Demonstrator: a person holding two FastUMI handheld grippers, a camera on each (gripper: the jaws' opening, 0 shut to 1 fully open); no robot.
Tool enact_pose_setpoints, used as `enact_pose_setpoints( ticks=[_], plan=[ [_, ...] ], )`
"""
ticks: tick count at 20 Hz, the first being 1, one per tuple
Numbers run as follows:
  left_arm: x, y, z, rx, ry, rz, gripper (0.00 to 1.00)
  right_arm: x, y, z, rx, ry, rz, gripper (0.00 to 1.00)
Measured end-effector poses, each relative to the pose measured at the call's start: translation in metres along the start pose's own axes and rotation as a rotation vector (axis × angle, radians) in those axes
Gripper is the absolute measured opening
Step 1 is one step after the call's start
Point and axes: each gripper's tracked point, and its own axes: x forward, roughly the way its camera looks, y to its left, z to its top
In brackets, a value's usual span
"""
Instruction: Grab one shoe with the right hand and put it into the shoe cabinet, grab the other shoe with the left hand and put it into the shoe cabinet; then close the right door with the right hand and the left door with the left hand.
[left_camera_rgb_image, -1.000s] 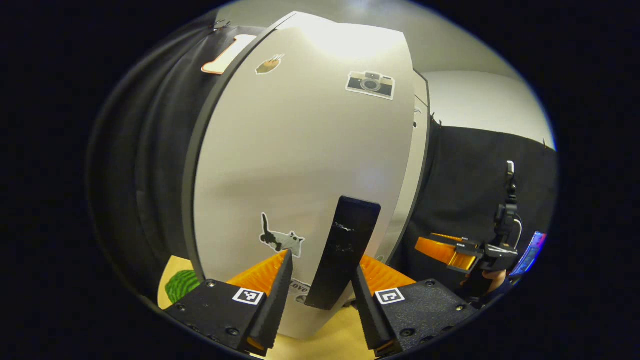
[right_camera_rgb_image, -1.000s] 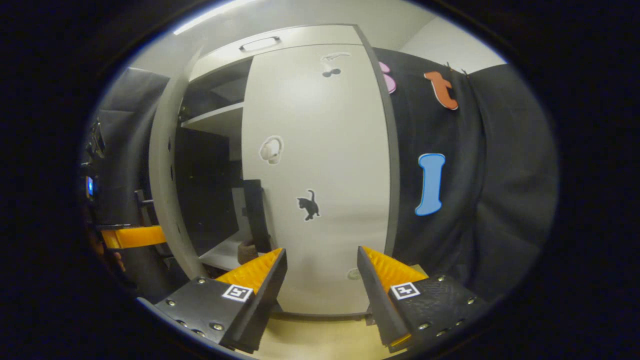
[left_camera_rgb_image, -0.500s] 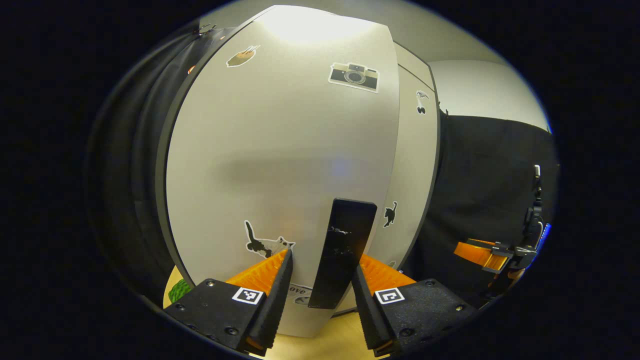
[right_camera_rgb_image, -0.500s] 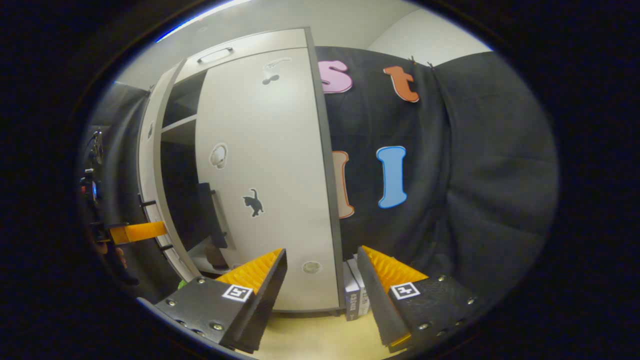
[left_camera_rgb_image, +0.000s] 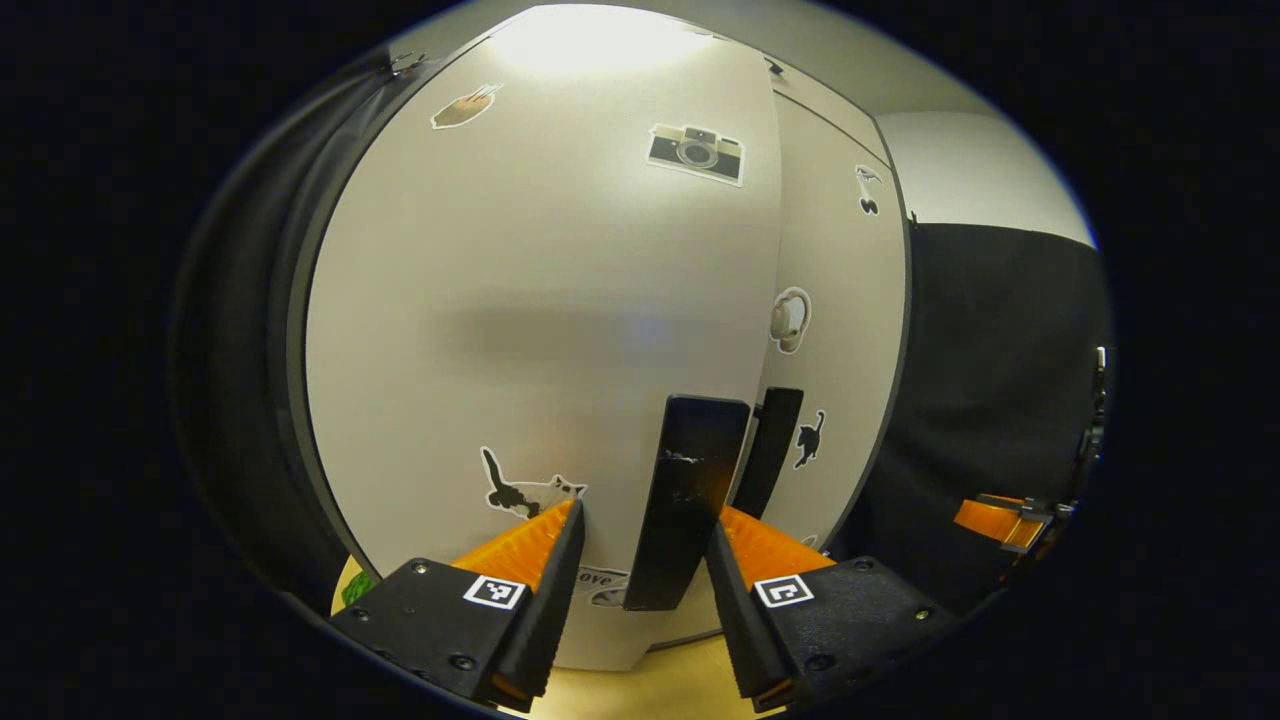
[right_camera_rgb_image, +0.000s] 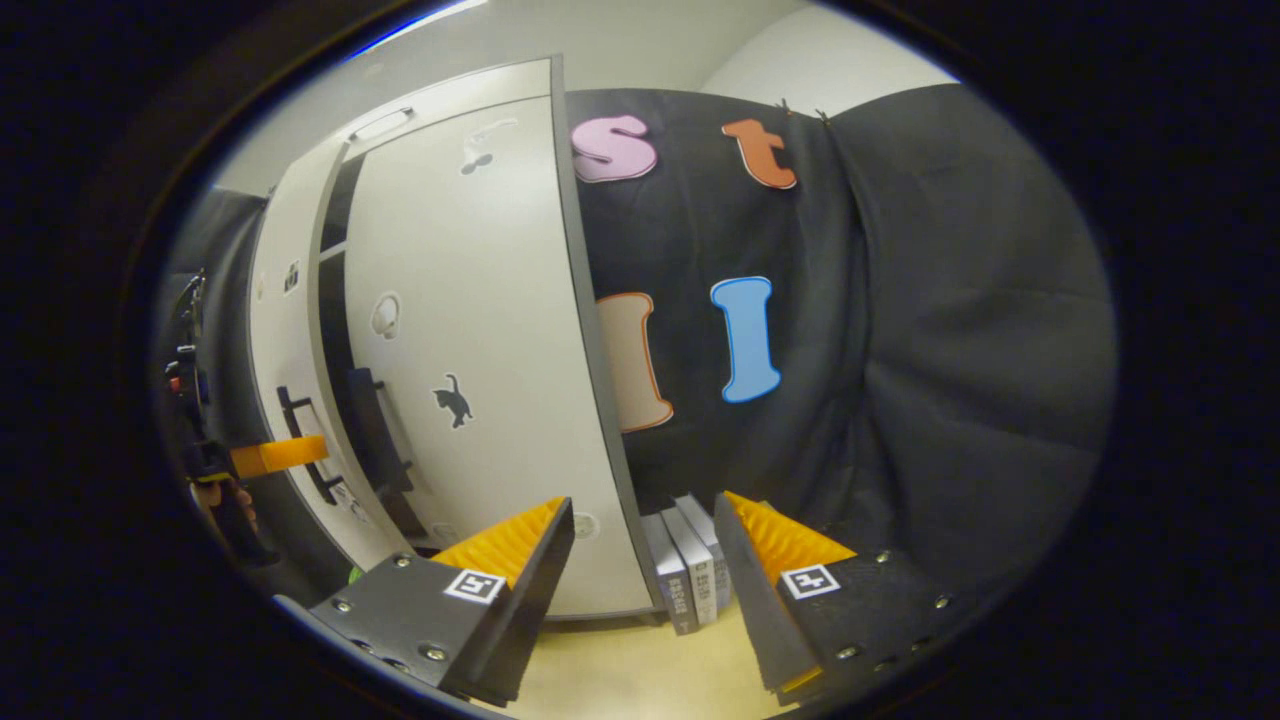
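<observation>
The white shoe cabinet's left door (left_camera_rgb_image: 520, 300) stands almost flush with the right door (left_camera_rgb_image: 840, 330). The left door's black handle (left_camera_rgb_image: 690, 500) stands upright between the fingers of my left gripper (left_camera_rgb_image: 645, 510), which is open; the handle is close to the right-hand finger. The right door's handle (left_camera_rgb_image: 770, 450) is just beyond. My right gripper (right_camera_rgb_image: 643, 502) is open and holds nothing, back from the cabinet and facing its right edge. From there the right door (right_camera_rgb_image: 470, 350) is closed, and a thin dark gap remains beside the left door (right_camera_rgb_image: 275, 330). My left gripper (right_camera_rgb_image: 270, 455) is at that door.
Several upright books (right_camera_rgb_image: 690, 575) stand against the cabinet's right side on the pale wooden tabletop (right_camera_rgb_image: 640, 680). Black cloth hangs to the right of the cabinet. Something green (left_camera_rgb_image: 352, 590) lies at the cabinet's lower left. My right gripper (left_camera_rgb_image: 1010, 515) is seen far right.
The left door has swung further toward closed with my left gripper at its handle, narrowing the gap. My right gripper has drawn back and turned right, away from the doors.
</observation>
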Motion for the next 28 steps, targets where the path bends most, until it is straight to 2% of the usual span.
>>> enact_pose_setpoints(
  ticks=[10,13,18,28],
  plan=[
    [-0.001,-0.005,0.000,-0.023,-0.003,-0.001,0.68,0.007,-0.025,-0.005,0.036,0.007,-0.040,0.85],
    [0.000,-0.006,0.000,-0.040,0.000,-0.003,0.64,0.008,-0.030,-0.006,0.039,0.009,-0.049,0.85],
    [0.001,-0.006,0.000,-0.037,0.002,0.001,0.64,0.009,-0.038,-0.007,0.048,0.009,-0.064,0.85],
    [0.004,-0.005,-0.001,-0.033,0.003,-0.011,0.64,0.019,-0.025,-0.015,0.053,0.027,-0.041,0.85]
  ],
)
